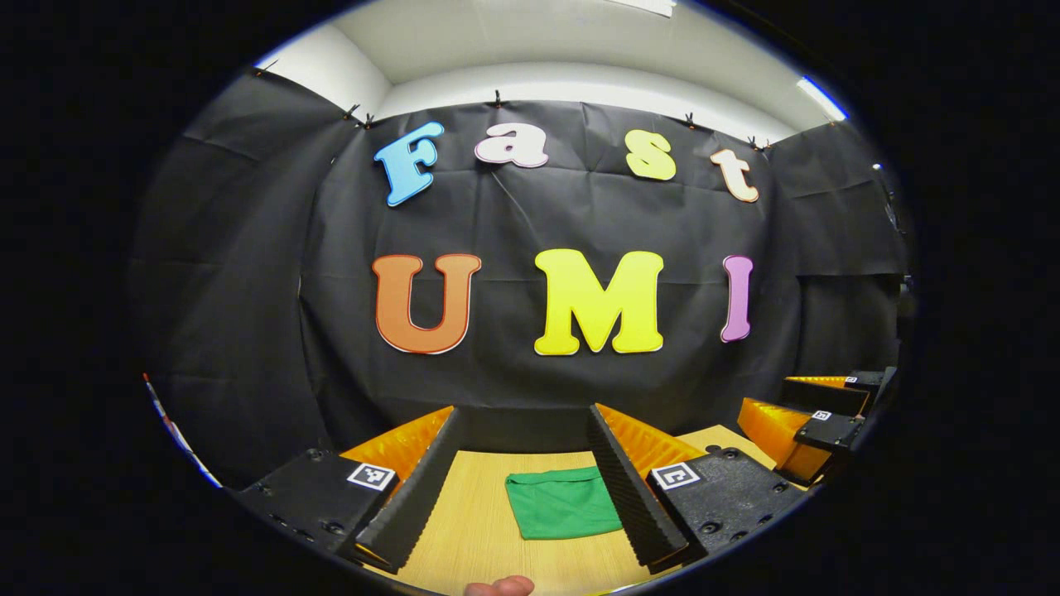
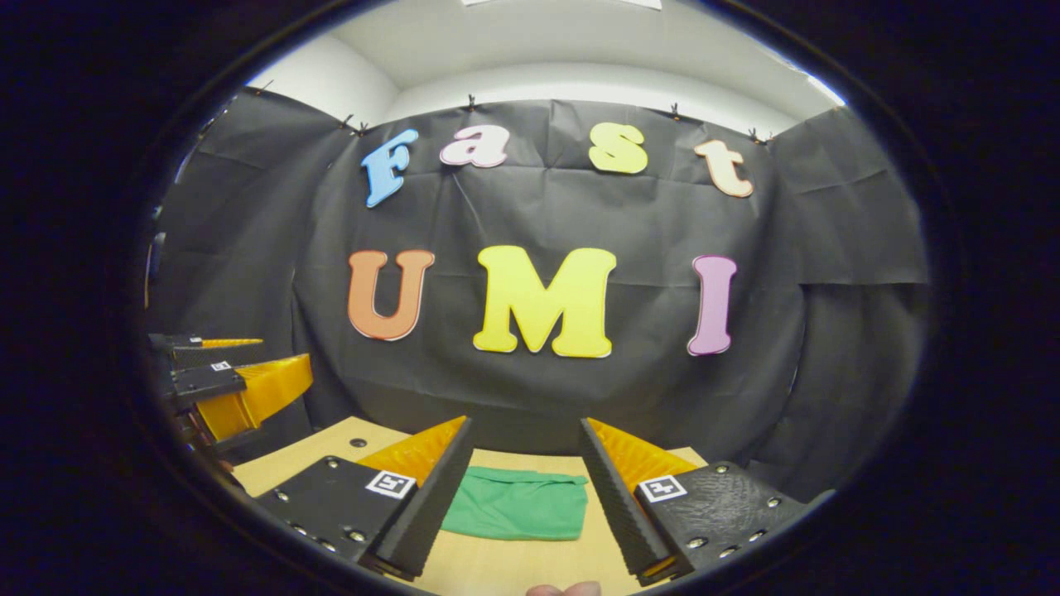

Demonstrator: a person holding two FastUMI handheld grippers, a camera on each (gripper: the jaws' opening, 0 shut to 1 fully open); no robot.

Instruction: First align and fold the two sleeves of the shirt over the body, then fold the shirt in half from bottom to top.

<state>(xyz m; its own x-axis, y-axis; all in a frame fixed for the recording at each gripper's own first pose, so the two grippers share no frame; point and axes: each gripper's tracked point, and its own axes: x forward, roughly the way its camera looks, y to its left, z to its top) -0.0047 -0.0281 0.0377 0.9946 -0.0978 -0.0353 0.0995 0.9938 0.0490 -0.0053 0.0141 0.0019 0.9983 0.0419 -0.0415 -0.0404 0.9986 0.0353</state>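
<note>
A green shirt (image 1: 563, 502) lies folded into a small rectangle on the wooden table (image 1: 472, 530), ahead of my left gripper (image 1: 522, 422), which stands open above the table with nothing between its fingers. In the right gripper view the same folded shirt (image 2: 517, 505) rests on the table (image 2: 497, 567) just beyond my right gripper (image 2: 524, 430), also open and holding nothing. The right gripper (image 1: 816, 414) shows at the far right of the left gripper view. The left gripper (image 2: 224, 377) appears at the far left of the right gripper view.
The black cloth wall stands close behind the table's far edge. A fingertip (image 1: 499, 587) peeks in at the bottom of the left gripper view, and another fingertip (image 2: 563, 589) at the bottom of the right gripper view.
</note>
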